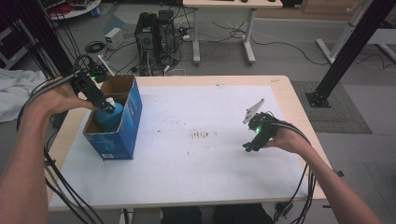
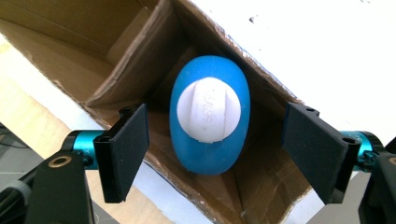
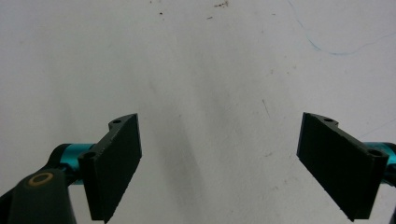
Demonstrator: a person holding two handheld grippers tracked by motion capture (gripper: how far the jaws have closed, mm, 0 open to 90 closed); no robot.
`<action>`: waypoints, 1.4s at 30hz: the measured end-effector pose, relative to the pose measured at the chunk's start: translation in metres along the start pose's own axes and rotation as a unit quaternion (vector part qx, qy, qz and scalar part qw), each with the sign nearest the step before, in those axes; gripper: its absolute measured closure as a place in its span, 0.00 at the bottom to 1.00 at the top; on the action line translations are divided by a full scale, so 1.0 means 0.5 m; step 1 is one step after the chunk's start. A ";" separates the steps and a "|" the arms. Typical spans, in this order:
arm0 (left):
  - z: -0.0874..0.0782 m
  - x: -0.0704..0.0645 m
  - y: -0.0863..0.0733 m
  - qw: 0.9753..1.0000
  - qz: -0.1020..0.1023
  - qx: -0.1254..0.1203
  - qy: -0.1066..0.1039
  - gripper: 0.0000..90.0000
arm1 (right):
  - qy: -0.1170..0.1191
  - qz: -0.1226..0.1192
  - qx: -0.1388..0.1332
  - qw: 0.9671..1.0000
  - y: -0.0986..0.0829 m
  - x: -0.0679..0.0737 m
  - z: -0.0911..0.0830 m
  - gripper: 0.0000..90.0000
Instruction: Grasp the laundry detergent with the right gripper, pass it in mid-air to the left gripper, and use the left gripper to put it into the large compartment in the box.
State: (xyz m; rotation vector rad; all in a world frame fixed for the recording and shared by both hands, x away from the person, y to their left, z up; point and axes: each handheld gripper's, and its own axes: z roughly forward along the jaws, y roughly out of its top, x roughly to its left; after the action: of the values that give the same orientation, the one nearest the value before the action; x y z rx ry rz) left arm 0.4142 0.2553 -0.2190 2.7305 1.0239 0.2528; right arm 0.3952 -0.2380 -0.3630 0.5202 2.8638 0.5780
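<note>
A blue bottle with a white cap (image 2: 210, 116) stands inside an open blue cardboard box (image 1: 126, 126) at the table's left. My left gripper (image 2: 217, 151) hovers over the box mouth, open, its jaws well apart on either side of the bottle without touching it. From above, the bottle (image 1: 111, 116) sits low in the box under the left gripper (image 1: 108, 108). My right gripper (image 3: 219, 163) is open over bare white table with nothing between its jaws. In the high view the right gripper (image 1: 248, 147) points down at the table's right side.
A white sheet (image 1: 196, 154) covers the table, with a brown smudge (image 1: 200, 135) near its middle. Cables trail from both grippers over the front edge. Beyond the far edge stand computer towers (image 1: 156, 35) and a black frame post (image 1: 348, 46).
</note>
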 end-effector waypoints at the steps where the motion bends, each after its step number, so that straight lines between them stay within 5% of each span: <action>1: -0.005 -0.003 0.003 1.000 -0.004 -0.006 0.003 0.26 | -0.001 0.002 0.000 1.000 0.000 0.000 -0.001 0.14; 8: -0.035 -0.020 0.026 1.000 0.009 -0.028 0.006 0.25 | -0.003 0.001 -0.003 1.000 -0.004 -0.004 -0.004 0.15; 13: -0.055 -0.057 0.065 0.998 0.046 -0.047 -0.003 0.25 | -0.003 -0.003 -0.004 1.000 -0.004 -0.004 -0.004 0.14; 19: -0.043 -0.109 0.116 0.995 0.091 -0.042 -0.012 0.19 | -0.002 -0.002 -0.007 1.000 -0.002 -0.004 -0.003 0.15; 23: -0.018 -0.151 0.152 0.990 0.137 -0.027 -0.025 0.19 | -0.004 0.000 -0.009 1.000 -0.002 -0.003 -0.005 0.15; 26: 0.016 -0.195 0.179 0.987 0.153 -0.025 -0.037 0.19 | -0.004 0.004 -0.009 1.000 -0.002 -0.003 -0.006 0.15; 32: 0.099 -0.260 0.224 0.977 0.198 -0.014 -0.075 0.19 | -0.007 0.009 -0.017 1.000 -0.002 -0.005 -0.007 0.15; 36: 0.141 -0.281 0.243 0.974 0.210 -0.010 -0.082 0.19 | -0.010 -0.001 -0.016 1.000 0.000 -0.007 -0.014 0.15; 42: 0.188 -0.300 0.254 0.975 0.206 -0.004 -0.077 0.19 | -0.013 0.004 -0.018 1.000 0.001 -0.011 -0.024 0.15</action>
State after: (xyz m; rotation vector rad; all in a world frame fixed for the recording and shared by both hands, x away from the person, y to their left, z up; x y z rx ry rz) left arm 0.4042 0.0491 -0.2894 2.8760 0.4083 0.1052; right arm 0.3976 -0.2436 -0.3516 0.5293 2.8215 0.6190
